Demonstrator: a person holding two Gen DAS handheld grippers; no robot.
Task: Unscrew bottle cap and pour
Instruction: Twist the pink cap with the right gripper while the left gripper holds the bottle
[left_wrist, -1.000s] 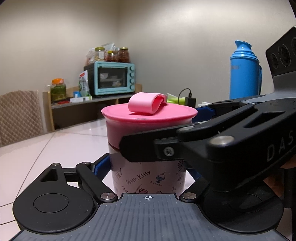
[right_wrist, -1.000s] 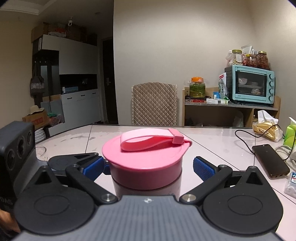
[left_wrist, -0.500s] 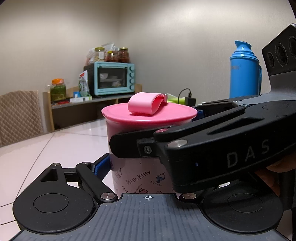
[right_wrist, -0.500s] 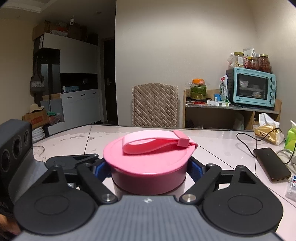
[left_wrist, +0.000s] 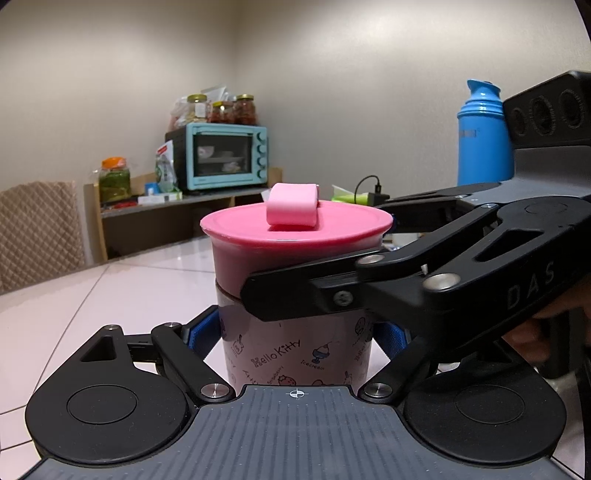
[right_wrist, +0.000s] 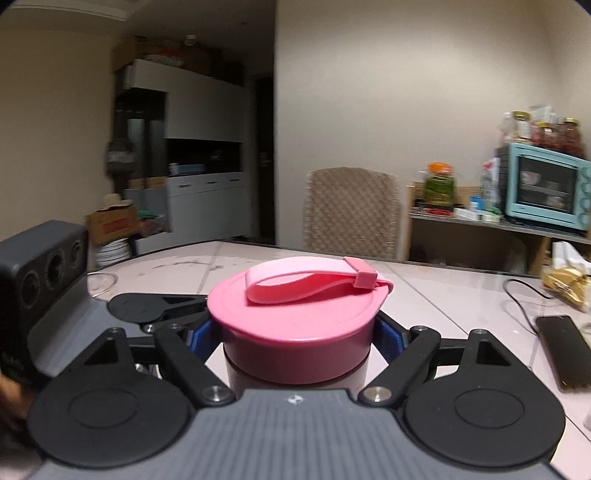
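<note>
A pink Hello Kitty bottle (left_wrist: 295, 350) stands upright on the table. Its wide pink cap (left_wrist: 291, 236) carries a pink strap loop (left_wrist: 293, 208). My left gripper (left_wrist: 295, 332) is shut on the bottle's body below the cap, blue pads against both sides. My right gripper (right_wrist: 297, 339) is shut on the pink cap (right_wrist: 295, 325) from the right side, its black fingers (left_wrist: 314, 299) crossing in front of the bottle in the left wrist view. The strap (right_wrist: 306, 282) lies across the cap top.
A blue thermos (left_wrist: 484, 136) stands at the back right. A teal toaster oven (left_wrist: 225, 157) with jars sits on a shelf, with a quilted chair (right_wrist: 351, 214) next to it. A black phone (right_wrist: 563, 349) with a cable and a snack bag (right_wrist: 565, 280) lie on the table.
My right gripper closed from open onto the cap, then turned with it: the strap loop has rotated on top of the bottle. The left gripper and bottle body stayed still.
</note>
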